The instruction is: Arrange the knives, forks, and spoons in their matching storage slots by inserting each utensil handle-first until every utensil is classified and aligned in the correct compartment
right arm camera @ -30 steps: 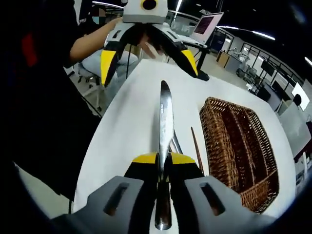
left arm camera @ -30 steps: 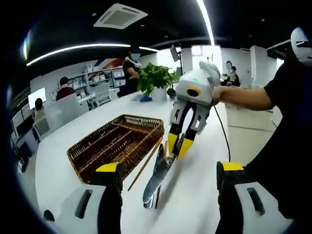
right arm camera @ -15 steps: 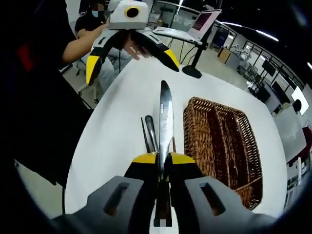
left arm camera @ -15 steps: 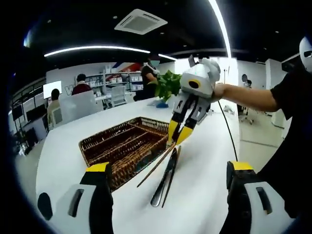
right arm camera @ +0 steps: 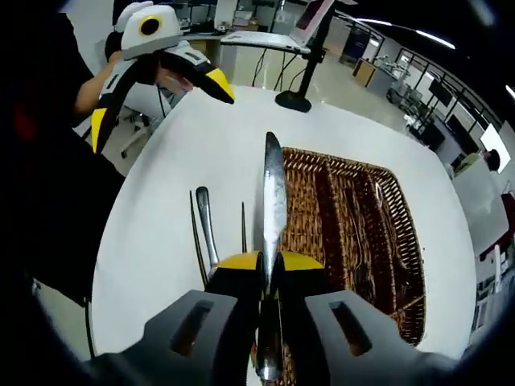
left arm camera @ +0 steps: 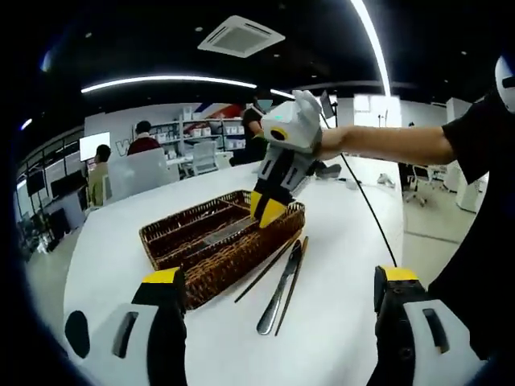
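Note:
A brown wicker basket with long compartments stands on the white table. My right gripper is shut on a table knife, held over the basket's near edge with the blade along the compartments. A spoon and two brown chopsticks lie on the table beside the basket. My left gripper is open and holds nothing, hovering over the table apart from the utensils. A few utensils lie dimly inside the basket.
A person's arm reaches in from the right behind the right gripper. A laptop on a stand sits past the table's far edge. Seated people and shelves are in the background. White tabletop stretches left of the spoon.
My right gripper has carried the knife sideways from over the loose spoon and chopsticks to over the basket. The left gripper stayed open.

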`<state>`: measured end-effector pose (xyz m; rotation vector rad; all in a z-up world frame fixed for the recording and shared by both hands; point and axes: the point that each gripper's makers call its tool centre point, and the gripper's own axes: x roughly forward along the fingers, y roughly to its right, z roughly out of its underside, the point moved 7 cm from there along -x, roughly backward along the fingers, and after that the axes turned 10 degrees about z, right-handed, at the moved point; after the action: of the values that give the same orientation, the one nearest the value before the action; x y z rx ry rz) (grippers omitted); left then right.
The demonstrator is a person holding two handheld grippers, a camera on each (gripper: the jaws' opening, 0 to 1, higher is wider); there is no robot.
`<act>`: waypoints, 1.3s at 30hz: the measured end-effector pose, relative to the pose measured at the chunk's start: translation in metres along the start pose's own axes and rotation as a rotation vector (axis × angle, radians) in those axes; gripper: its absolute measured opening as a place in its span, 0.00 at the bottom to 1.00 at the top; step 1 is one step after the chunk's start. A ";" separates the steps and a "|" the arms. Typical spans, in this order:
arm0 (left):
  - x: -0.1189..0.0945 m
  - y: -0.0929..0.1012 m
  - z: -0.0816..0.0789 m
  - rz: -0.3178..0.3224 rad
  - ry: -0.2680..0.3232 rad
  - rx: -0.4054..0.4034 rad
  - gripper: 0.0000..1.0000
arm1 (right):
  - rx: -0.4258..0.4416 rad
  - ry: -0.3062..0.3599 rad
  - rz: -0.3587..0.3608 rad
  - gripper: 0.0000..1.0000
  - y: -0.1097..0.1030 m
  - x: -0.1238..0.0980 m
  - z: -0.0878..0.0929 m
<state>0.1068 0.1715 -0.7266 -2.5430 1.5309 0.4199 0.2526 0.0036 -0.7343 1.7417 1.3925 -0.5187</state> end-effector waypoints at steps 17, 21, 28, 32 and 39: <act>-0.010 -0.009 -0.004 -0.036 0.007 0.038 0.99 | 0.024 -0.068 -0.012 0.06 0.017 0.035 0.005; -0.008 -0.008 -0.002 -0.038 -0.001 0.036 0.99 | 0.048 -0.064 -0.033 0.06 0.016 0.045 0.008; -0.009 -0.009 0.000 -0.046 -0.009 0.041 0.99 | 0.065 -0.069 -0.039 0.06 0.018 0.060 0.022; -0.005 -0.009 0.004 -0.049 -0.023 0.040 0.99 | 0.062 -0.086 -0.050 0.06 0.019 0.064 0.026; 0.005 -0.009 0.012 -0.036 -0.053 0.045 0.99 | 0.072 -0.097 -0.077 0.06 0.022 0.071 0.029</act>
<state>0.1149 0.1744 -0.7394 -2.5006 1.4576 0.4404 0.2991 0.0223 -0.7962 1.7018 1.3913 -0.6934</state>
